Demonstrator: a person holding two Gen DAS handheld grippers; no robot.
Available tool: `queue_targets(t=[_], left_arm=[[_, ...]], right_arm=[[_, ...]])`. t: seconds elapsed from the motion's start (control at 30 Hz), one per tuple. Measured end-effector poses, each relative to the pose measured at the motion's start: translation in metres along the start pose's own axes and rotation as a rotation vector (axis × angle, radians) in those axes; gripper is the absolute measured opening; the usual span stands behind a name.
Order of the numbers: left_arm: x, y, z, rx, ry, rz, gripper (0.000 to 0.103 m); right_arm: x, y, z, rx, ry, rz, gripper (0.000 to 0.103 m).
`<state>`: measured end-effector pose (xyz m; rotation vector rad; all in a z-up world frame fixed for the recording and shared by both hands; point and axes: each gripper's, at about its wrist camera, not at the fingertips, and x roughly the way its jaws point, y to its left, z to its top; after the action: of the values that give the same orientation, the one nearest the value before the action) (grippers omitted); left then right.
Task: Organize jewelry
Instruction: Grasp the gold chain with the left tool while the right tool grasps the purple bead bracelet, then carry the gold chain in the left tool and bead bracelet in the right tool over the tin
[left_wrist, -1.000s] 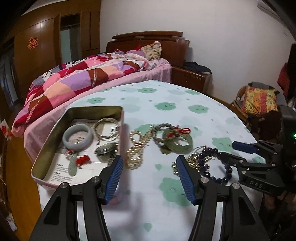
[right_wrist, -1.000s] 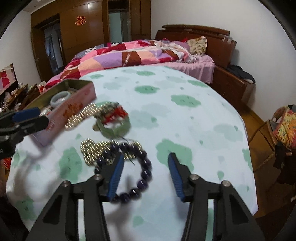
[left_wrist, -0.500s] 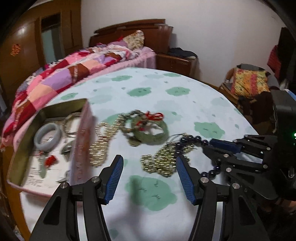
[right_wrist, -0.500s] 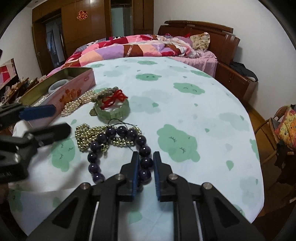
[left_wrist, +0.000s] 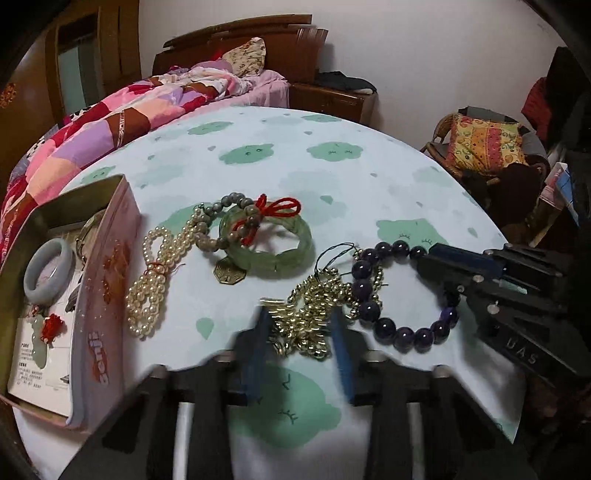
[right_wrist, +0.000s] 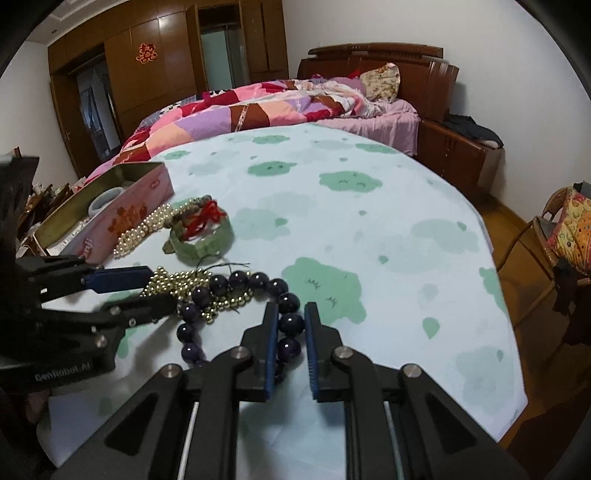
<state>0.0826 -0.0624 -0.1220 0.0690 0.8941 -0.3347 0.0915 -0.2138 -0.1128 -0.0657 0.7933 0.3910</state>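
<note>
Left wrist view: my left gripper (left_wrist: 301, 339) has just been closing, its jaws around the gold bead chain (left_wrist: 314, 314) (blurred, contact unclear). Right wrist view: my right gripper (right_wrist: 290, 332) is clamped on the purple bead bracelet (right_wrist: 236, 295) lying on the surface (right_wrist: 369, 229).

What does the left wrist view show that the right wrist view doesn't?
Only the left wrist view looks down into the tin: a red-tasselled pendant on printed paper, beside the pale bangle. Only the right wrist view shows the right gripper clamped on the purple bead bracelet. Both show the left gripper with jaws just closing around the gold bead chain, plus the green bangle and pearls.
</note>
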Motion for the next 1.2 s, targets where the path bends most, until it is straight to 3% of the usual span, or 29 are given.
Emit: queue_targets(t=[0.1,0.23,0.63,1.2], left_arm=[[-0.008,-0.004,-0.002,0.023,-0.008,0.014,0.009],[-0.040,-0.001,-0.002,0.020,-0.089,0.040,0.009],[-0.095,0.027,0.008,-0.061,-0.235,0.061,0.009],[-0.132,0.060,0.012,-0.117,-0.320,0.114,0.009]], right_arm=[[-0.006,0.001,0.002,0.000,-0.018,0.004,0.016],[-0.023,0.003,0.010,0.002,-0.070,0.016,0.016],[-0.047,0.024,0.029,-0.021,-0.138,0.052,0.016],[-0.053,0.058,0.054,-0.089,-0.190,0.105,0.016]])
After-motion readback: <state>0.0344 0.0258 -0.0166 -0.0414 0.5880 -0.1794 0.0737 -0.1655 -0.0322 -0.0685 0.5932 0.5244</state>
